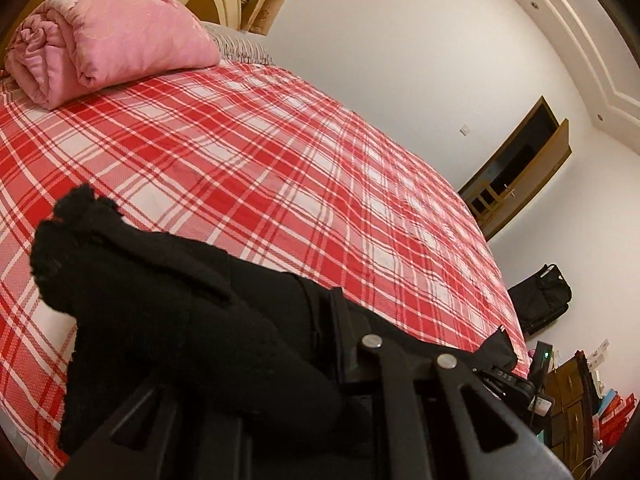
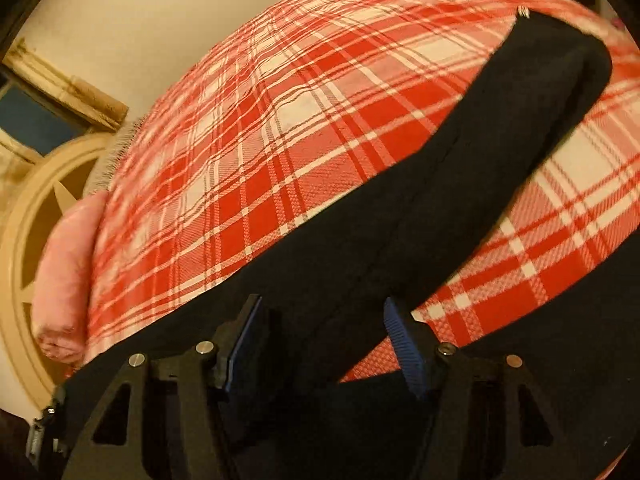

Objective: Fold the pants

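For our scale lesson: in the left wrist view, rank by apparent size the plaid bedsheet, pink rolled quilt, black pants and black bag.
1. plaid bedsheet
2. black pants, enlarged by nearness
3. pink rolled quilt
4. black bag

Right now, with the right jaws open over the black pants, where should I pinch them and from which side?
Take the black pants at the near stretch of the long band, where it already runs between the right gripper pads. Come straight down from above: there the fabric lies flat on the plaid bedspread, while the left gripper holds the other end bunched.
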The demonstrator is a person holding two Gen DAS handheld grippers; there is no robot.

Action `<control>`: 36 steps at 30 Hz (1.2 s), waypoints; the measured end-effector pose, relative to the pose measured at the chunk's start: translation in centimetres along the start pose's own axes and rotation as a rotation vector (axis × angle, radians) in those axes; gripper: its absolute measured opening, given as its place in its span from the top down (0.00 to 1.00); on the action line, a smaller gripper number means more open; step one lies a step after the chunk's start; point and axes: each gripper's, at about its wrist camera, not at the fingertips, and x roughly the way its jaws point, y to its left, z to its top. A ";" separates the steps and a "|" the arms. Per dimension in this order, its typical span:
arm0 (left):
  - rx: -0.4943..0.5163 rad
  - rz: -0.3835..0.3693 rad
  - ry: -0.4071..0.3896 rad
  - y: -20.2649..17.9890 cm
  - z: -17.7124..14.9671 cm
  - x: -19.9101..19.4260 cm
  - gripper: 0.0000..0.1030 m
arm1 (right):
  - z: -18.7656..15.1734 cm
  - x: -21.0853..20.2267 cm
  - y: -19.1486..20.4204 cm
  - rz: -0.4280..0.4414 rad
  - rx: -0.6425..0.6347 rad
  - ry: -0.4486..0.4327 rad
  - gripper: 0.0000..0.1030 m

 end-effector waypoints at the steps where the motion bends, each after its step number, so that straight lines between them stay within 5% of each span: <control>1: -0.001 0.001 0.004 0.1 0.1 0.1 0.84 | 0.1 0.0 0.2 0.019 -0.041 -0.006 0.96; 4: 0.004 -0.005 0.018 0.2 0.3 0.3 0.84 | 0.4 -0.9 -0.6 0.097 -0.046 -0.007 0.97; 10: -0.015 -0.047 0.033 0.5 0.4 -0.9 0.85 | -0.8 -9.4 -1.2 0.239 -0.118 -0.200 0.97; 14: 0.013 -0.052 0.035 0.4 -0.5 -2.4 0.85 | -3.5 -12.3 -2.9 0.264 -0.110 -0.213 0.97; 27: 0.110 0.013 0.090 2.1 -6.5 -4.2 0.84 | -13.3 -12.6 -7.4 0.169 -0.135 -0.132 1.00; 32: 0.085 0.050 0.141 4.1 -8.8 -3.4 0.84 | -14.4 -12.0 -7.2 0.159 -0.172 -0.120 0.99; 36: 0.061 0.060 0.163 5.1 -9.5 -2.7 0.84 | -13.3 -13.2 -8.0 0.177 -0.126 -0.208 0.99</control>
